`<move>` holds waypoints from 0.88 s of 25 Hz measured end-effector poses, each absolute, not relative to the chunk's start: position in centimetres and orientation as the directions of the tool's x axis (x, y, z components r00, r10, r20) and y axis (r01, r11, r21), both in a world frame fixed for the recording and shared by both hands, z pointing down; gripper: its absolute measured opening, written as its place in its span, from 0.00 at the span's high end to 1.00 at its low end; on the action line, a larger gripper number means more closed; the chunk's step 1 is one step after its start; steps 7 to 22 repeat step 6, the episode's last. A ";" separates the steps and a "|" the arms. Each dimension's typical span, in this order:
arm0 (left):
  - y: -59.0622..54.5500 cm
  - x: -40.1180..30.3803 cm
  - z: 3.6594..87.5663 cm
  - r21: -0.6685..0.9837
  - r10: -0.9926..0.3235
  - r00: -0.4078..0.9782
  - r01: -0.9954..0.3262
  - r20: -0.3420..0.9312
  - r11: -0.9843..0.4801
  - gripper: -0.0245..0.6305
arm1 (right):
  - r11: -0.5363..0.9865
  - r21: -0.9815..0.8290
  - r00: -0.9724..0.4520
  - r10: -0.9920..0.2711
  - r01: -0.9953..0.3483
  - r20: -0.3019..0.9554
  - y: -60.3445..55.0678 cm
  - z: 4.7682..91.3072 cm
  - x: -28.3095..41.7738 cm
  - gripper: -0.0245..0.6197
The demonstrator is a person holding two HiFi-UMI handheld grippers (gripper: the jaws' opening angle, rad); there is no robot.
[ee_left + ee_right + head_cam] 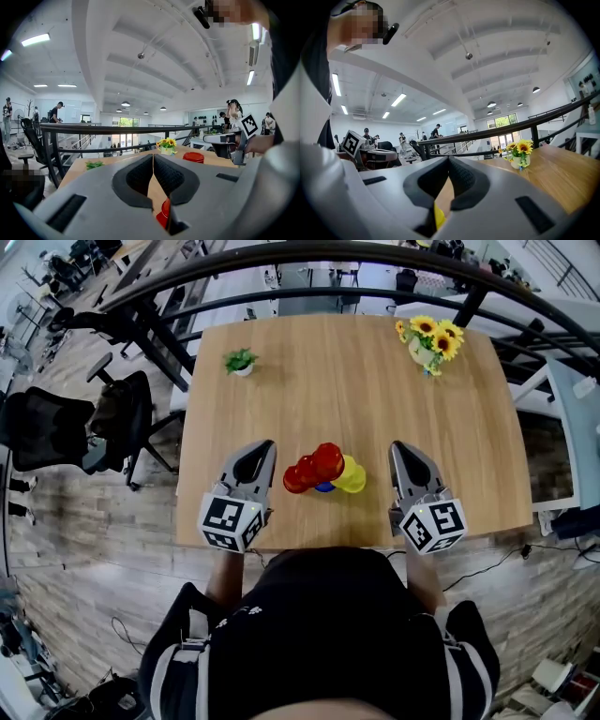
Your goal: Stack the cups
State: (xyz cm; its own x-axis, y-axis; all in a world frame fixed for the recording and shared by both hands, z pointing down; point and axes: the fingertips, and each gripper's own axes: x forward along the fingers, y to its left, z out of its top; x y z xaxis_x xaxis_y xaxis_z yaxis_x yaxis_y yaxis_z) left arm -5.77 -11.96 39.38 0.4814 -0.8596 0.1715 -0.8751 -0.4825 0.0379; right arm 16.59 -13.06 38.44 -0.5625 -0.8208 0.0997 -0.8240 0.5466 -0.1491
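Overhead, from the head view, the wooden bench (309,381) carries a tight cluster of cups near its front edge. Two red cups (314,468) lie touching a yellow cup (352,476), with a blue cup (324,487) peeking from under them. Whether any are nested I cannot tell. The left gripper (263,447) lies just left of the cluster and the right gripper (402,448) just right of it, neither touching a cup. A small green plant (241,361) stands at the far left of the bench and a pot of sunflowers (431,340) at the far right. An office chair (56,427) stands on the floor to the left.

Next, the left gripper view shows the left gripper (153,157) with its jaws pressed together and nothing clamped between them. A red cup (193,157) stands on the bench beyond, to the right, and a patch of red shows through the gap low between the jaws. The sunflowers (166,145) and green plant (93,164) stand farther off, before a dark railing (93,128).

Lastly, the right gripper view shows the right gripper (449,159) likewise closed and empty. The yellow cup (438,216) shows through the low gap, and the sunflowers (520,152) stand to the right.
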 end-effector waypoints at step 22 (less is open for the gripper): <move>-12.0 -5.7 39.3 0.039 -0.860 0.481 -0.875 0.172 -0.482 0.94 | 0.543 -0.144 -0.558 -0.824 -0.827 0.099 -13.1 38.4 16.8 0.96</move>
